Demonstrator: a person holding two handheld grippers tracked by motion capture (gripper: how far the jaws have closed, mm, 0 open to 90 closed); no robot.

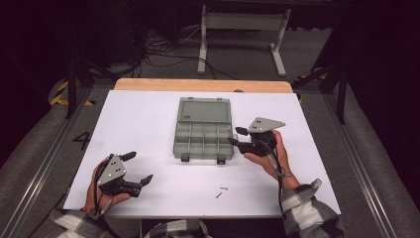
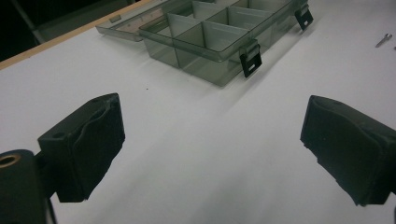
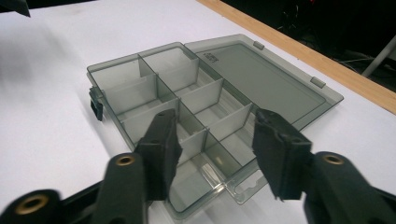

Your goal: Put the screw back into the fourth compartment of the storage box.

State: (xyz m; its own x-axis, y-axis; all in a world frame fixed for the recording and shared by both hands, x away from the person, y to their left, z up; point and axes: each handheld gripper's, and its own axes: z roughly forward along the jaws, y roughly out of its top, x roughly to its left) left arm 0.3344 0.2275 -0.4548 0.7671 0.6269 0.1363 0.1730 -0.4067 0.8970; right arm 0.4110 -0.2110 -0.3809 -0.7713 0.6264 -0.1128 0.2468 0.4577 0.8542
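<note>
1. The smoke-grey, see-through plastic compartment box [image 3: 187,107] is seen smooth and glossy.
2. The white desk [image 1: 143,129] is finished matt, edged in pale wood.
3. Matt black rubbery pads [image 2: 88,144] are shown slightly rough.
4. Two small metal screws [image 1: 221,192] are seen shiny.

Left gripper [image 2: 212,154]: two black jaws standing wide apart, nothing between them, over the white table [image 2: 196,154]. Grey translucent compartment box [image 2: 219,42]: beyond the jaws, lid laid open behind it, two dark latches on its near wall. Small metal part [image 2: 383,40]: right of the box, well apart.
</note>
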